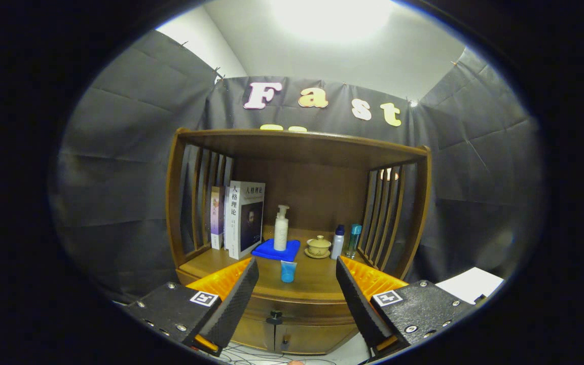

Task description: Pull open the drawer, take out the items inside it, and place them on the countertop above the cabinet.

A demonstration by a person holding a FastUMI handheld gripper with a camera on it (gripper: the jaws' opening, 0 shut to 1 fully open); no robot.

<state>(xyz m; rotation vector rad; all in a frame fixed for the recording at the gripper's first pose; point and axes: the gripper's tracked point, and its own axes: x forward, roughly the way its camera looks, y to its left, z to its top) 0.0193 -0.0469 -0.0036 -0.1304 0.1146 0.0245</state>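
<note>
Spread wide and gripping nothing, the gripper [297,289] is hovering in front of the wooden cabinet [299,223], its two fingers [233,301] framing the cabinet's front edge. Between the fingers, low on the cabinet's front, the drawer [299,307] is sitting closed, with a small dark knob [274,318] just left of its middle; a second small knob [285,342] is showing on the doors below it. What the drawer holds cannot be told while it is closed. Above the drawer, the countertop [317,281] is carrying a small blue cup [288,271] near its front edge, lying between the fingers and just beyond them. Behind the cup, a white pump bottle [281,229] is standing upright on a blue pad [276,250]. To the right of the pad, a tan lidded cup on a saucer [318,247] is resting, and beside it two slim bottles are standing close together, one with a dark blue cap [338,242] and one teal [354,240]. At the cabinet's left side, a few books [244,219] are leaning upright against the slatted side. Past the cabinet's right side, a white sheet [469,284] is lying flat. Some thin cables [251,357] are trailing on the floor under the cabinet.
</note>
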